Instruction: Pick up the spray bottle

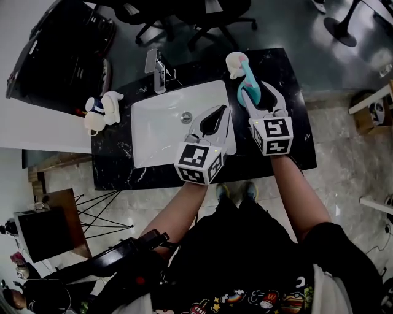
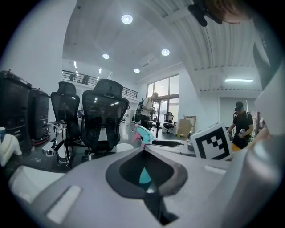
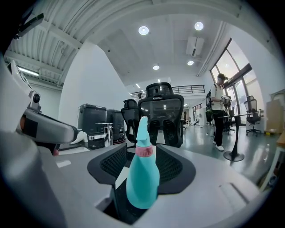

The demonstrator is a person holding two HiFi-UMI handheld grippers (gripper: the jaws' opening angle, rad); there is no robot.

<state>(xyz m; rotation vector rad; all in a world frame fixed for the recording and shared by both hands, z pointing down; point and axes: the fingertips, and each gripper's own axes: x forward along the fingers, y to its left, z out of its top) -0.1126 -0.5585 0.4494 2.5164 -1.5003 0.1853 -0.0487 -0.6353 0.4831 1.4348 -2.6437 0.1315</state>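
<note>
The teal spray bottle (image 1: 247, 84), with a pink collar and a pale trigger head, is at the back right of the black counter (image 1: 288, 80). My right gripper (image 1: 255, 91) is closed around its body. In the right gripper view the bottle (image 3: 142, 178) stands upright between the two jaws of that gripper (image 3: 141, 153), filling most of the gap. My left gripper (image 1: 221, 111) hangs over the white sink (image 1: 156, 132) with its jaw tips touching and nothing held. From the left gripper (image 2: 144, 149) the bottle's head (image 2: 143, 133) shows beyond the tips.
A chrome faucet (image 1: 159, 71) stands behind the sink. White dispensers (image 1: 102, 111) sit at the counter's left end. Black bins (image 1: 61, 49) are on the white surface to the left. Office chairs (image 1: 184, 15) stand behind the counter. People are far off in both gripper views.
</note>
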